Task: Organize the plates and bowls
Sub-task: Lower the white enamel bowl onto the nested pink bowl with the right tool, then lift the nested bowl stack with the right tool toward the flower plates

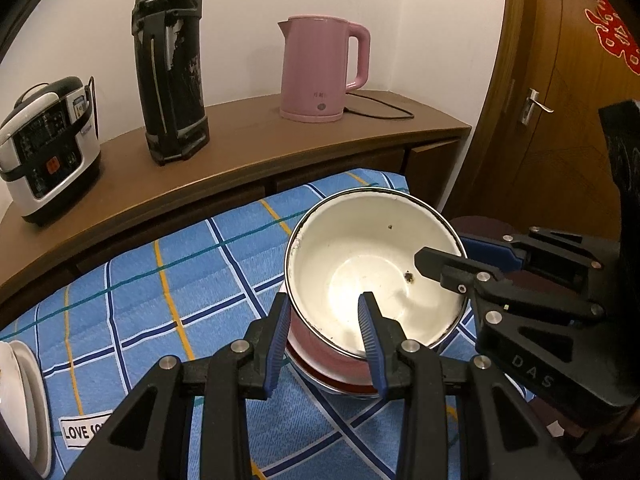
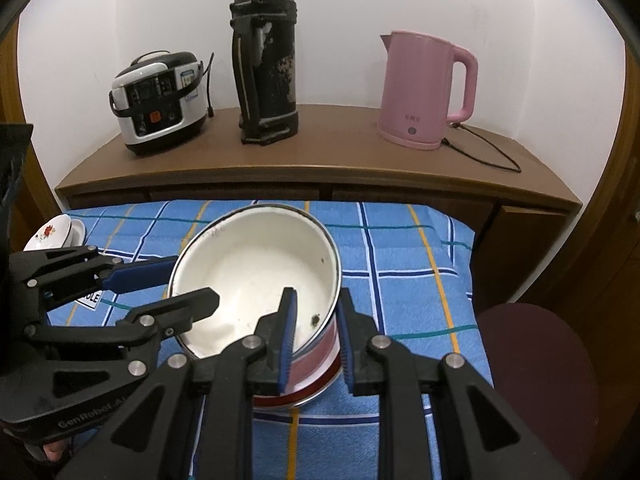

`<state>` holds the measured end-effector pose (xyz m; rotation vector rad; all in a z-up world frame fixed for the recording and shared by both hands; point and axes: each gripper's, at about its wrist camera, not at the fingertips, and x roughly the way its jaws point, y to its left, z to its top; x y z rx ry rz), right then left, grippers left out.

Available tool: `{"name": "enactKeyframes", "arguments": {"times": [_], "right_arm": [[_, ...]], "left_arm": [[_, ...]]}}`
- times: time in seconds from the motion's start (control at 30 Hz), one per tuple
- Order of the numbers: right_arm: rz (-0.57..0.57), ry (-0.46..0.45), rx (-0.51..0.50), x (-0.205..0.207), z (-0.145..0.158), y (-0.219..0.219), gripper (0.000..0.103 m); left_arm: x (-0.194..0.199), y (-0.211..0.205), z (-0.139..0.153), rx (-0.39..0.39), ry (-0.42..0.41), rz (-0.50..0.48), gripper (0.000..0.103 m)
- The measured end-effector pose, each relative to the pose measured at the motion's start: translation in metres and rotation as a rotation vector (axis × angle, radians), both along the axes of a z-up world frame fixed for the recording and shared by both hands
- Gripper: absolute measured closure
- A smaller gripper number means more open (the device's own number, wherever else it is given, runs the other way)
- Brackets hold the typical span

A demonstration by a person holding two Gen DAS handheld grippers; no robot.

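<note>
Enamel bowl sat on the blue checked cloth, in front of the pink kettle. At the bowl's left rim the left tool clamped the wall; at its right rim the right tool pinched the wall likewise.

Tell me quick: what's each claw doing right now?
Left claw: shut on the rim of the enamel bowl, one finger inside, one outside.
Right claw: shut on the same bowl's opposite rim, likewise straddling the wall.
</note>
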<state>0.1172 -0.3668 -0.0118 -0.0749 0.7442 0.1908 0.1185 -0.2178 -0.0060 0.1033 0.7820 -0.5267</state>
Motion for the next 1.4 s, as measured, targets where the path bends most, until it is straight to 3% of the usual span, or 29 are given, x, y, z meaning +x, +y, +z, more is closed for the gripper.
{"name": "enactKeyframes", "arguments": {"times": [1.4], "right_arm": [[0.004, 0.078, 0.013, 0.006, -0.021, -0.001, 0.082]], "left_arm": [[0.015, -0.006, -0.014, 0.039, 0.069, -0.032, 0.065]]}}
